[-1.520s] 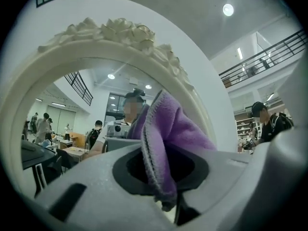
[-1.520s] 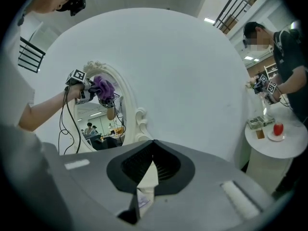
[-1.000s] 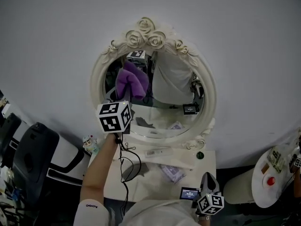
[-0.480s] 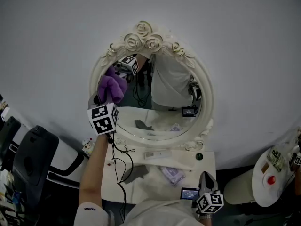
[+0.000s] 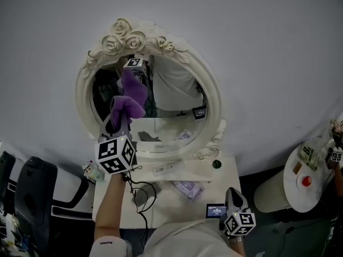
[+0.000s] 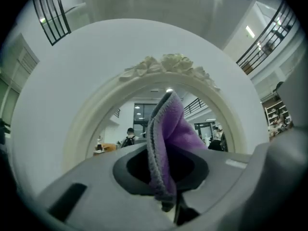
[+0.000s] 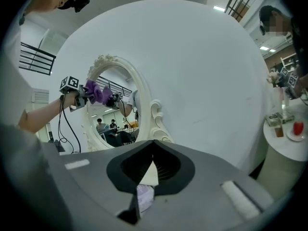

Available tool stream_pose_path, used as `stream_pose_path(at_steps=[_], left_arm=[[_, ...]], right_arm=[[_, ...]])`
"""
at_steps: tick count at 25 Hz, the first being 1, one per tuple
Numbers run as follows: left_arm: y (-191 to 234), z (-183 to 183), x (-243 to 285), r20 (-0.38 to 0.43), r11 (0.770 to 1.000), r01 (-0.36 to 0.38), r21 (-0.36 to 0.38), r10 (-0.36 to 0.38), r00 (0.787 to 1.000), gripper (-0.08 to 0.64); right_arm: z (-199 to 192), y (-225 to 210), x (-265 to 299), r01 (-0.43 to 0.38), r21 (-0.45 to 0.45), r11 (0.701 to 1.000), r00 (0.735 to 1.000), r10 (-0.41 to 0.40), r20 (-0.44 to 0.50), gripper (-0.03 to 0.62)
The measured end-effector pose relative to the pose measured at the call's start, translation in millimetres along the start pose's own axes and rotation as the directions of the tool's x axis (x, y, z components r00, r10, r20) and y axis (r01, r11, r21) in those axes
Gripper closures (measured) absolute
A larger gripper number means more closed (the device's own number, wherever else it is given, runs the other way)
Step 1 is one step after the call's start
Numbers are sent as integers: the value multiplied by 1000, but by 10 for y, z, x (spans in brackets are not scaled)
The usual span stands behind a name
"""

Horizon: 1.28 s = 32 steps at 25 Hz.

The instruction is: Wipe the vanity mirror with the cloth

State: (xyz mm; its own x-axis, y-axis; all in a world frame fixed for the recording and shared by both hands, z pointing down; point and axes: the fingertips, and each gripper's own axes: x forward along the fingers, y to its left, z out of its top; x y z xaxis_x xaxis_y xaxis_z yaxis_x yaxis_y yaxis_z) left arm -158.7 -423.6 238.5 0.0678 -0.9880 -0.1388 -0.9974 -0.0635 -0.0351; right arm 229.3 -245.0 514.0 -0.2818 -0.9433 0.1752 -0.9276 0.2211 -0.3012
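Purple, soft and doubled over itself: clamped by a bunched fold is the cloth [image 6: 169, 138], with the left gripper [image 6: 167, 200] shut hard on it and most of the fabric flopping free beyond the tips. Puts that loose tuft at, or just short of, the mirror [image 5: 177, 98], about nine o'clock from its centre; cannot tell for certain whether touching. Looks light and limp, so probably needs pressing flat to wipe rather than dab. Best taken by a thick fold, as now, to stop it sliding out of the grip. Best to treat the mirror and its ornate frame [image 5: 213, 106] as fragile and use gentle, even pressure only. Holds the right gripper [image 7: 153, 150] low at six o'clock, closed on nothing, well apart from the mirror, by the near edge of the table [image 5: 228, 178].
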Motion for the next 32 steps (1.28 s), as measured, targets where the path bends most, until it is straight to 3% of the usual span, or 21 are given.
stream_pose_path(at_steps=[3, 7, 12, 16, 23, 32], left_arm=[[-636, -93, 54, -5, 993, 118, -11, -118, 993, 503], [-1411, -293, 181, -27, 967, 244, -79, -247, 969, 503], [-2078, -651, 396, -83, 952, 290, -99, -298, 951, 502], [-2363, -876, 482, -123, 945, 299, -131, -315, 941, 502], [-2145, -1053, 577, -163, 965, 249, -87, -260, 952, 502], [-1207, -1031, 465, -167, 992, 121, -44, -127, 978, 500]], right_arm=[[35, -131, -88, 33, -3, 999, 999, -33, 11, 584], [67, -270, -228, 85, 2, 996, 996, -85, 26, 584], [90, -384, -370, 133, 8, 991, 990, -133, 40, 584], [83, -519, -511, 184, 23, 983, 982, -185, 49, 584], [18, -647, -595, 223, 48, 974, 974, -225, 33, 584], [-10, -273, -209, 99, 5, 995, 995, -99, -1, 584]])
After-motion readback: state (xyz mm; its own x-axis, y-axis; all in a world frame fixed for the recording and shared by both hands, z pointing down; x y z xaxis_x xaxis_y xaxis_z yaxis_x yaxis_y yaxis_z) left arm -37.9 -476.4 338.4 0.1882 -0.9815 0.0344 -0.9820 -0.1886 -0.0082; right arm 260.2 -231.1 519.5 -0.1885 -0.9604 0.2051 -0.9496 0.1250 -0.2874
